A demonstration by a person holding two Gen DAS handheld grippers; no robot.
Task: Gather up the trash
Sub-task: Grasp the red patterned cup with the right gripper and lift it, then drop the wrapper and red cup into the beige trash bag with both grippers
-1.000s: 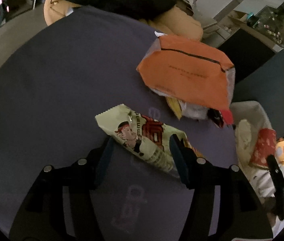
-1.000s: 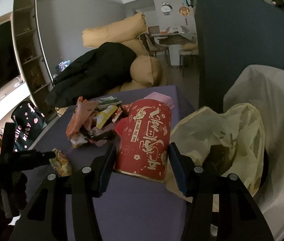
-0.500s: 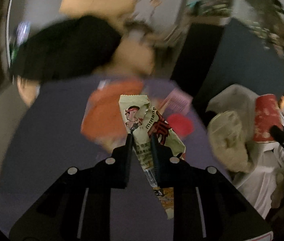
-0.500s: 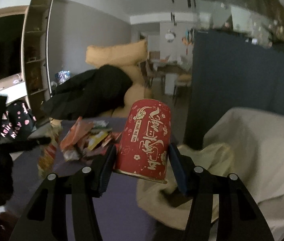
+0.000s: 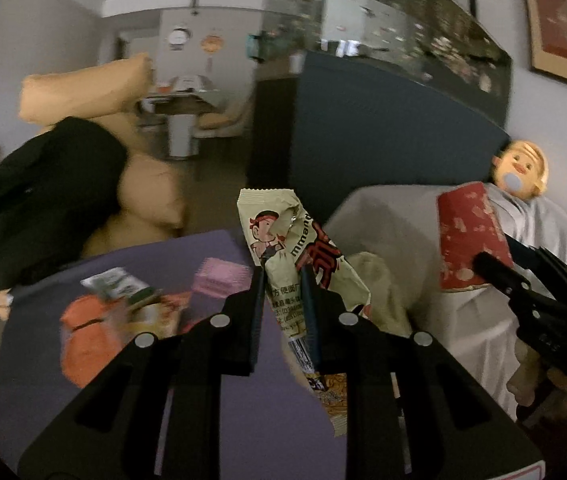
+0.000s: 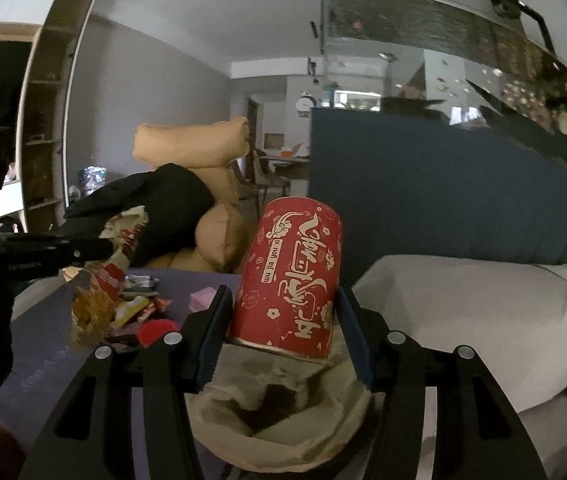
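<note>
My left gripper (image 5: pixel 283 276) is shut on a cream snack wrapper (image 5: pixel 283 236) with a cartoon figure and holds it up above the purple table (image 5: pixel 211 248). My right gripper (image 6: pixel 281 296) is shut on a red paper cup (image 6: pixel 289 276) with gold writing, held upside down just above an open beige trash bag (image 6: pixel 283 412). The cup (image 5: pixel 469 240) and the bag (image 5: pixel 379 280) also show in the left wrist view, to the right of the wrapper. The wrapper and left gripper show at the left of the right wrist view (image 6: pixel 119 248).
A pile of wrappers lies on the table, with an orange packet (image 5: pixel 83 332) and a pink item (image 5: pixel 223 280). A grey sofa cushion (image 6: pixel 463 320) and a doll (image 5: pixel 521 168) are to the right. Tan cushions (image 6: pixel 191 148) and a black garment (image 6: pixel 155 196) lie behind the table.
My left gripper closed on the snack wrapper, lifted it off the table and swung right toward the bag. My right gripper carried the red cup up over the bag's opening.
</note>
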